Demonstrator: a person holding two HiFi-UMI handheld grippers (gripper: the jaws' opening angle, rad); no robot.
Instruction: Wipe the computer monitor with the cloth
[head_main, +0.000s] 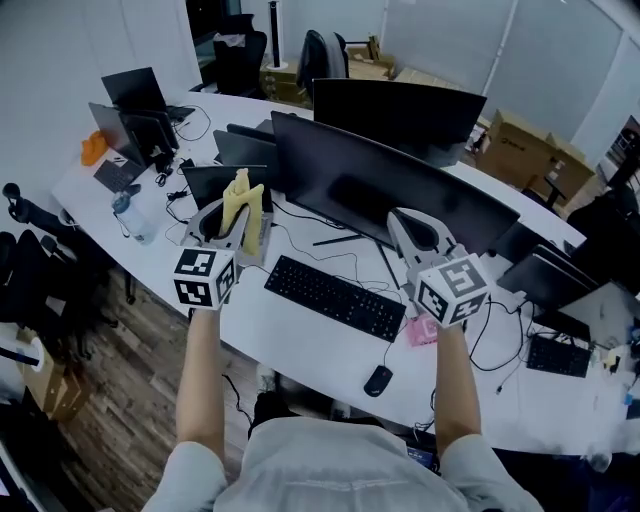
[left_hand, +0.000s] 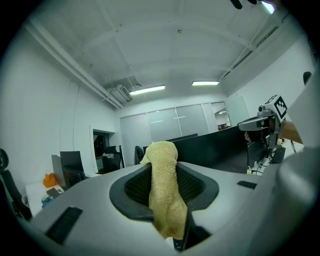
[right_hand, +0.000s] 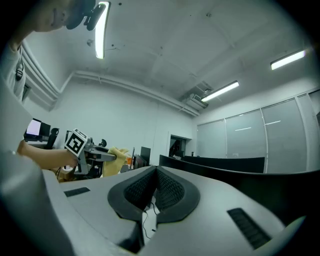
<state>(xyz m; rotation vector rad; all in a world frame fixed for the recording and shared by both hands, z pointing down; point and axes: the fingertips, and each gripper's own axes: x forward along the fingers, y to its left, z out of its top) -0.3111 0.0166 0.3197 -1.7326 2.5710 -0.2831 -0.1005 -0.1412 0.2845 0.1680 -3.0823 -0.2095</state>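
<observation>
The left gripper (head_main: 224, 220) clenches the cloth (head_main: 246, 204) at centre-left, short of the monitor (head_main: 400, 195). The right gripper (head_main: 413, 236) is closed and empty. Wiping seems not yet begun.

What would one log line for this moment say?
left tool: shut on cloth | right tool: shut, empty | cloth: raised, left of monitor

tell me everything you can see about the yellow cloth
The cloth is pale yellow terry, like a small towel, bunched into a narrow upright strip. The left gripper is shut on it: its rounded top end sticks up past the jaws, and the rest drapes down between them. It is held above the desk, left of the big monitor, apparently not touching it.
</observation>
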